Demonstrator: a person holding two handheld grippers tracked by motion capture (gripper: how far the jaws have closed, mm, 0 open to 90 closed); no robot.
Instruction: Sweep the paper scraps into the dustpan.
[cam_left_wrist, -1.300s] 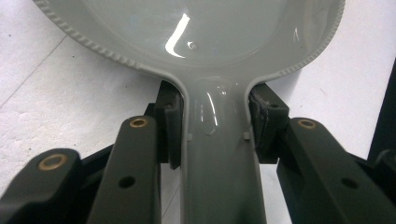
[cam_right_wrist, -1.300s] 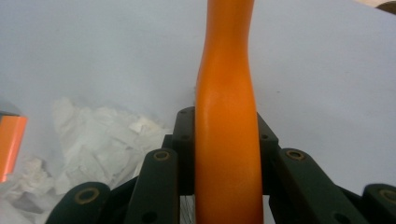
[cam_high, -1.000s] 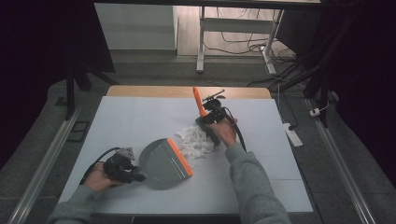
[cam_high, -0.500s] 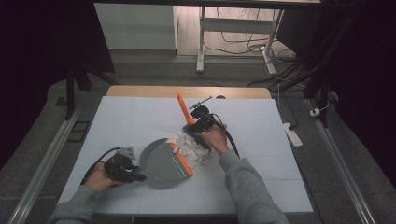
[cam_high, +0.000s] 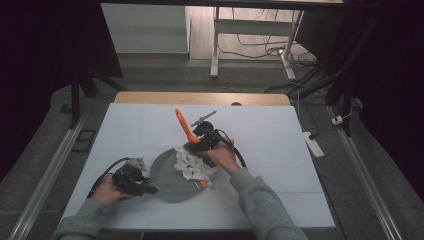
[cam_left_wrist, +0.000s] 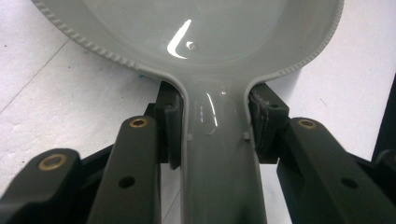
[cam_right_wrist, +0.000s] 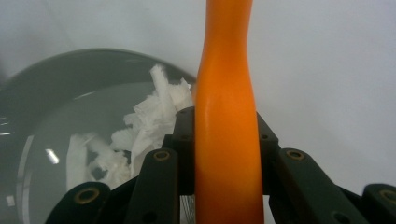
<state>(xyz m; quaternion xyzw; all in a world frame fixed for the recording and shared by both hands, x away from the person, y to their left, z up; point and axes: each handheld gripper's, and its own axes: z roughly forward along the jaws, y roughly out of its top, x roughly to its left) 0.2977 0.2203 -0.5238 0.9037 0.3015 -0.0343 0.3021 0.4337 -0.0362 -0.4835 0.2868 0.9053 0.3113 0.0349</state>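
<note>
Dustpan (cam_high: 167, 175) lies flat on the white surface (cam_high: 280, 150), near its front edge, with crumpled paper (cam_high: 192, 165) at its open mouth. Left tool (cam_left_wrist: 212, 126) is clamped on the dustpan handle (cam_left_wrist: 217, 168). Right tool (cam_right_wrist: 224, 140) is clamped on the orange brush handle (cam_right_wrist: 226, 116), which tilts upward. Open surface extends right and toward the far edge.

I saw a shiny grey plastic dustpan (cam_left_wrist: 205, 42), a smooth glossy orange handle (cam_right_wrist: 227, 116), crumpled white paper (cam_high: 192, 164), and matt black jaws.
</note>
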